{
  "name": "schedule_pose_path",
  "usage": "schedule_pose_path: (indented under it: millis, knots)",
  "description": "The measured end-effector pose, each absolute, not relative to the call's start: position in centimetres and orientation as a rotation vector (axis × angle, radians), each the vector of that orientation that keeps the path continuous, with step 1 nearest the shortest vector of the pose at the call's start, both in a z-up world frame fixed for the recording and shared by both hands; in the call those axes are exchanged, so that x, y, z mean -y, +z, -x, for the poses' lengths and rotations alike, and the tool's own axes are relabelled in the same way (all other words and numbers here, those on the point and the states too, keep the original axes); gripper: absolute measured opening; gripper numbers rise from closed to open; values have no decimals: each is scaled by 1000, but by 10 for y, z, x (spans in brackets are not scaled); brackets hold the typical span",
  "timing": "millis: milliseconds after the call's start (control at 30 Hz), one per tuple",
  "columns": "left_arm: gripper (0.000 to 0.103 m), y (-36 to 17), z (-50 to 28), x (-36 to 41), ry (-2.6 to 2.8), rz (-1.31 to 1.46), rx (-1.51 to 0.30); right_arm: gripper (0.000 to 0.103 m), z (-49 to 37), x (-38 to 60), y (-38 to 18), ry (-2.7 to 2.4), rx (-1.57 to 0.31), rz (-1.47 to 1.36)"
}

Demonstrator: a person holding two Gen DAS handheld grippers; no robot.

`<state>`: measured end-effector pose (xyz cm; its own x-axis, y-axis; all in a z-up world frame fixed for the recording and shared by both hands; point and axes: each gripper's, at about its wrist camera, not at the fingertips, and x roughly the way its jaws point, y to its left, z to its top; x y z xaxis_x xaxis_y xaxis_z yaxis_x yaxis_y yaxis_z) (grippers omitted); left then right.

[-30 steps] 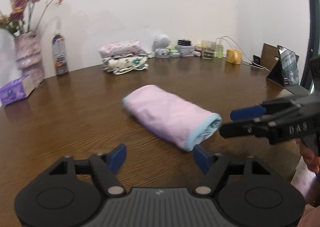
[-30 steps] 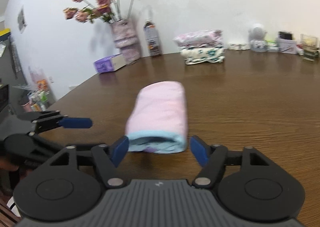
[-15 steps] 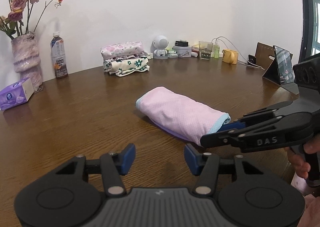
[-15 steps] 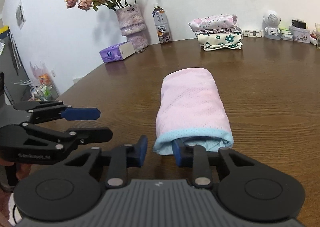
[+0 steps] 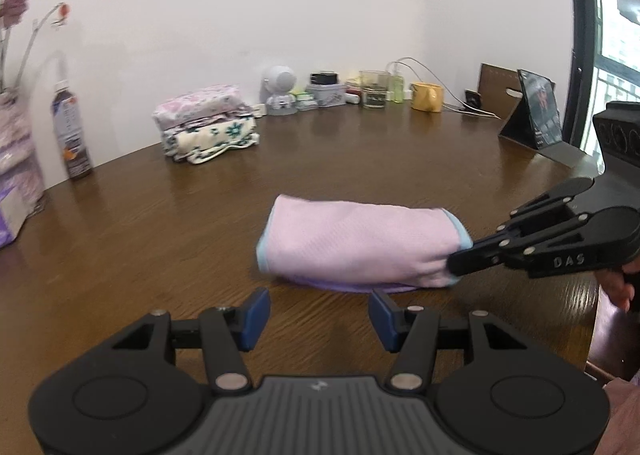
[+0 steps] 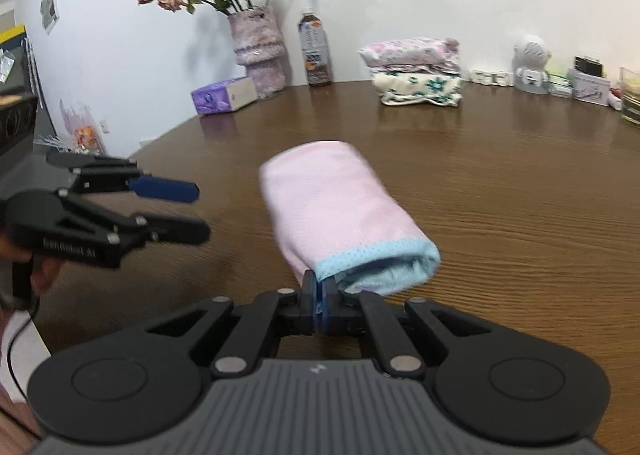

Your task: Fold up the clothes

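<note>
A pink folded garment (image 5: 352, 243) with a light blue hem lies on the brown wooden table (image 5: 160, 235). In the right wrist view my right gripper (image 6: 319, 287) is shut on the near left corner of that hem, pinching the garment (image 6: 332, 195). The left wrist view shows the same grip from the side, the right gripper (image 5: 454, 265) closed at the garment's right end. My left gripper (image 5: 318, 297) stands open just in front of the garment's long side, not touching it. It appears again as the left gripper (image 6: 198, 211) to the left of the garment, with nothing between its fingers.
A stack of folded floral clothes (image 5: 208, 129) sits at the back by the wall. A drink bottle (image 6: 316, 51), a flower vase (image 6: 260, 51) and a purple tissue box (image 6: 224, 95) stand at the back left. A yellow mug (image 5: 428, 97) and a propped tablet (image 5: 540, 111) are at the back right.
My right gripper went from open around the garment's end to shut on its blue hem. The garment has swung round on the table. The left gripper's view has shifted to face its long side.
</note>
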<state>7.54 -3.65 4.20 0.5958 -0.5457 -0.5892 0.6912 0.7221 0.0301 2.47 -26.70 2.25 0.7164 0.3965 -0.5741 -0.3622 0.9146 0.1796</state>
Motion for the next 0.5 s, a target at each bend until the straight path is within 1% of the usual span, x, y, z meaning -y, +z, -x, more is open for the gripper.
schedule_pose_path:
  millis: [267, 367, 467, 500]
  knots:
    - [54, 31, -95, 64, -808, -285, -633, 3, -38, 320, 21, 361, -664, -82]
    - [53, 28, -99, 68, -843, -275, -644, 7, -40, 327, 20, 374, -664, -102]
    - [47, 26, -101, 67, -856, -269, -657, 15, -40, 331, 20, 374, -662, -125]
    - [43, 25, -103, 66, -861, -263, -661, 24, -39, 333, 21, 371, -658, -139]
